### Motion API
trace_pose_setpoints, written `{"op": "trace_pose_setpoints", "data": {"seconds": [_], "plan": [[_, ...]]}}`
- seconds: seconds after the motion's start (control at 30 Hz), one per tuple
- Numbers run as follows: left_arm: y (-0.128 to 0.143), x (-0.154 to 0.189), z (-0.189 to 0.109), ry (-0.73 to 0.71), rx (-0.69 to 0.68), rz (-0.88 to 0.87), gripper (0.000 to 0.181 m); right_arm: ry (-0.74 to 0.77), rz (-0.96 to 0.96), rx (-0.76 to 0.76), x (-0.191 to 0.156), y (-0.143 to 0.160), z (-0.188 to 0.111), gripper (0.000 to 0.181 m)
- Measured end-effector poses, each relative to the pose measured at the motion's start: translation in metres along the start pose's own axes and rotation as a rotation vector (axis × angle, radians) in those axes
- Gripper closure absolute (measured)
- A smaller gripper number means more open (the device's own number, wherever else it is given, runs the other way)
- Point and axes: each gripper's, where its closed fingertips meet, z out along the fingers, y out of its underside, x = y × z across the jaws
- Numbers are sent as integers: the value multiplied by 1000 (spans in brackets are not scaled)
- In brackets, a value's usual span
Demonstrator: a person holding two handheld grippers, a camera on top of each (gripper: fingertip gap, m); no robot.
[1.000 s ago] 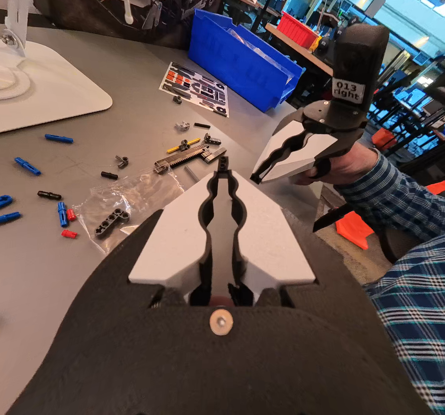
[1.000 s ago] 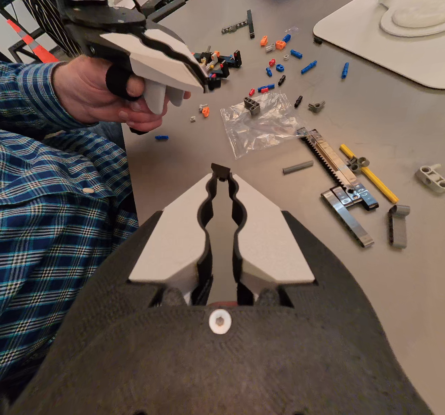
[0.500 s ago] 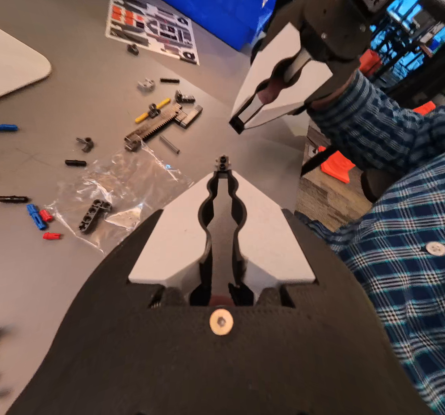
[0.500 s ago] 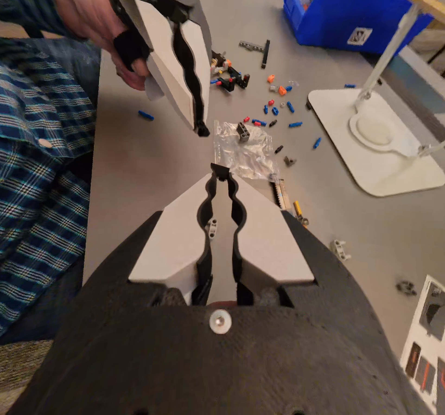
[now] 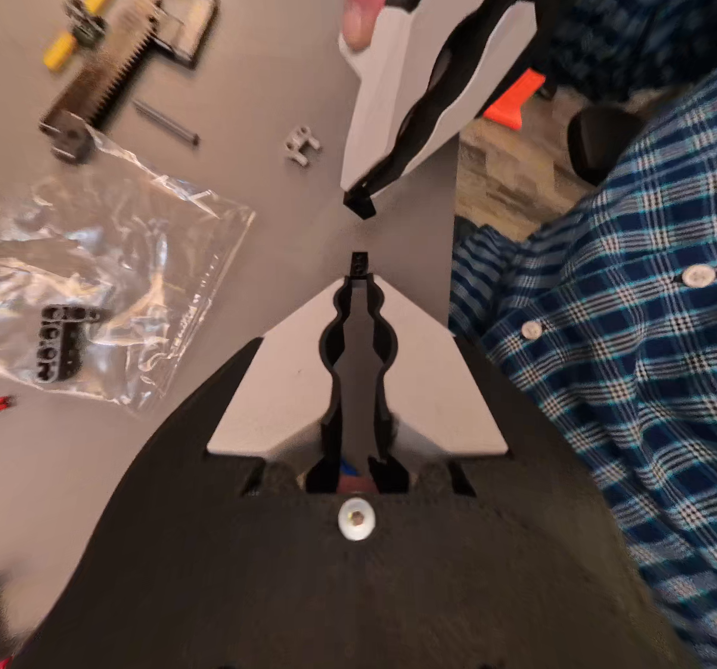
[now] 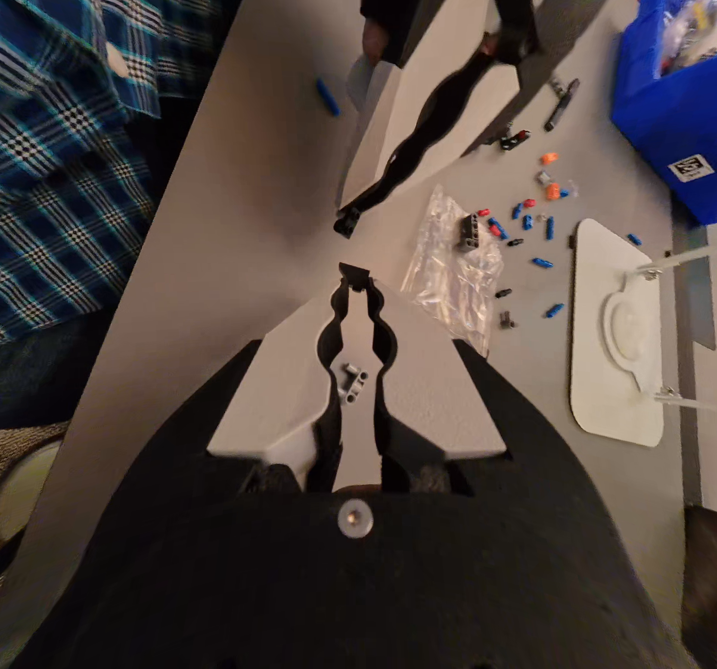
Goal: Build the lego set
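Note:
My left gripper point(image 5: 359, 281) is shut on a small black lego piece point(image 5: 359, 264) that sticks out past its tips. My right gripper point(image 6: 354, 284) is shut on another small black piece point(image 6: 354, 272). The two grippers point at each other tip to tip, a short gap apart, above the grey table point(image 5: 271, 49) near its edge. The right gripper with its piece point(image 5: 360, 203) shows in the left wrist view. The left gripper with its piece point(image 6: 346, 220) shows in the right wrist view. A small light grey connector point(image 6: 352, 382) lies on the table under the right gripper.
A clear plastic bag point(image 5: 116, 262) with a black L-shaped beam point(image 5: 58, 343) lies to the left. A toothed rack assembly point(image 5: 116, 60), a yellow axle point(image 5: 81, 37) and a grey rod point(image 5: 167, 124) lie beyond. A blue bin point(image 6: 675, 107), a white stand base point(image 6: 617, 332) and scattered small pins point(image 6: 523, 219) lie there too. The tips of one gripper are about 4 cm away from the tips of the other. The small light grey connector point(image 6: 352, 382) sits 7 cm or so from the ends of my right fingers. Seen from the left wrist view point(image 5: 298, 143) as well.
Both grippers have swung down over the table edge and come closer, tips now facing each other a short gap apart. Each still holds its black piece.

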Motion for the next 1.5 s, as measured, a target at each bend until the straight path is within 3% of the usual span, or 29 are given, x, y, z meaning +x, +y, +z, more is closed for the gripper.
{"op": "trace_pose_setpoints", "data": {"seconds": [0.23,0.33,0.5,0.67,0.9,1.07,1.5], "plan": [[22,-8,13,37,-247,53,174,-31,48,-8,-12,5,14,174],[21,-17,18,-13,-277,96,171,-33,67,-25,-15,10,18,174],[14,-24,17,-84,-245,141,154,-29,88,-36,-16,15,18,174],[16,-24,9,-264,-206,279,142,-32,134,-25,-16,15,18,174],[15,-22,23,-409,-128,399,155,-130,255,-43,-20,17,32,175],[15,-22,25,-414,-102,405,167,-197,286,-24,-20,15,35,174],[11,-22,28,-376,-100,441,169,-294,223,-50,-19,17,35,175]]}}
